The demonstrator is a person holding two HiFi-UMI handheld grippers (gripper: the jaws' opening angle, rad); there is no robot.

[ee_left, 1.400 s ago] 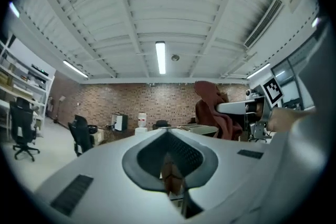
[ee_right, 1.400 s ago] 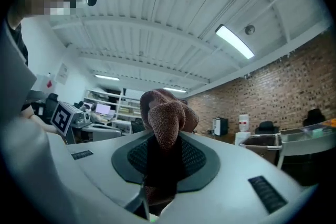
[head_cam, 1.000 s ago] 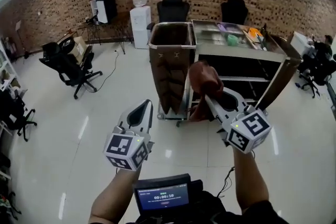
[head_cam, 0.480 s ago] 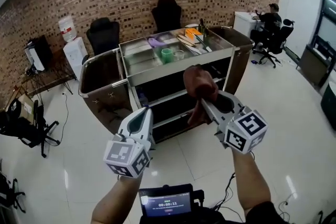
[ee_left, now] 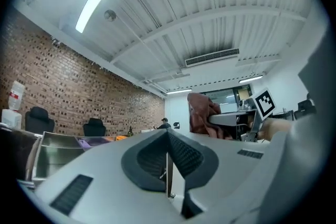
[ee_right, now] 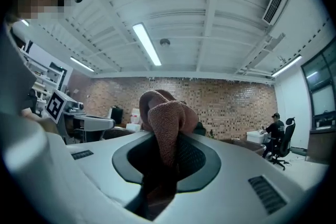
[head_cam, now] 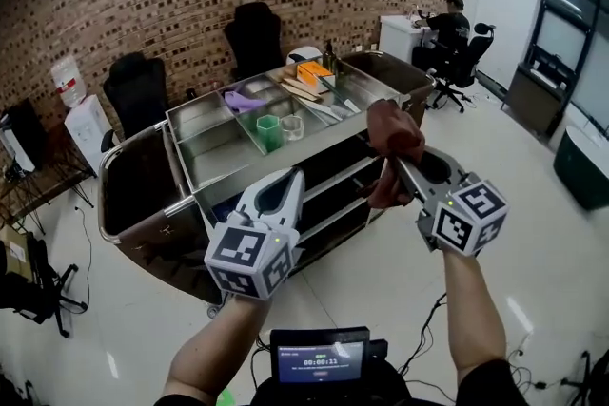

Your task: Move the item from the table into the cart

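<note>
Gripping a brown cloth (head_cam: pixel 393 130) tightly between its jaws, your right gripper (head_cam: pixel 396 164) is holding it in the air at the near side of the steel cart (head_cam: pixel 215 168). Your left gripper (head_cam: pixel 294 177) is hovering left of it, jaws together, empty.
</note>
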